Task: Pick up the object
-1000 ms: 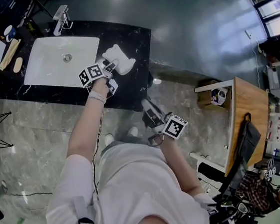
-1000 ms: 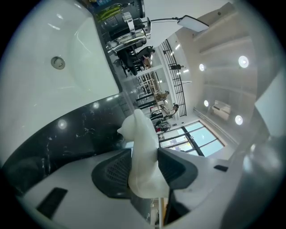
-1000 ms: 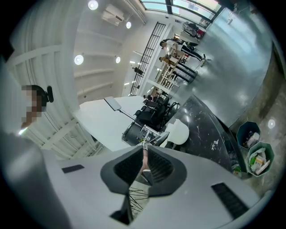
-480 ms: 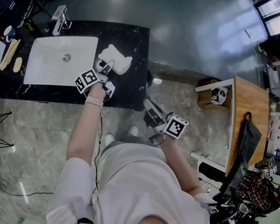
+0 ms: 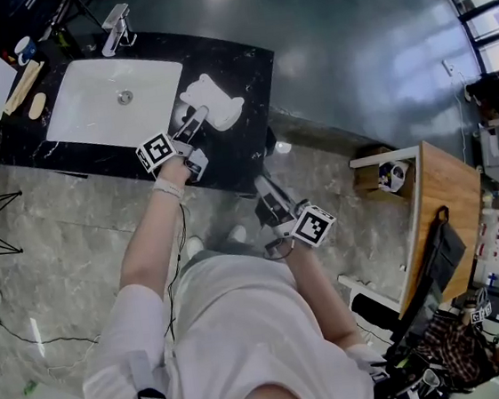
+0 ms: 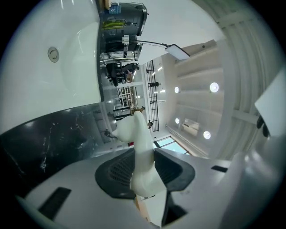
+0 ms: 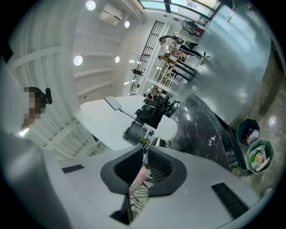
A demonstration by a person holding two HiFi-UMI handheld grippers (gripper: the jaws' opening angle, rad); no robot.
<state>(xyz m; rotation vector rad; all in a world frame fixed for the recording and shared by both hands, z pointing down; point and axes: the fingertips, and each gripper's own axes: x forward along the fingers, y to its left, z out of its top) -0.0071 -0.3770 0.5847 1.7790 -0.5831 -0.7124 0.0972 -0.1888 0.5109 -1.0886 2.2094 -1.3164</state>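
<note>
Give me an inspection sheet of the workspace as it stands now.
Surface: black marble counter with a white sink.
Job's things: white bear figure beside the sink.
Clutter: tap, cup, wooden pieces left of the sink.
Grippers: left hand-held gripper jaws have just been closing, pads on the figure's edge; right hand-held gripper shut, empty, off the counter.
Cables: thin cable along the left forearm.
Surroundings: wooden desk, seated person, bins.
</note>
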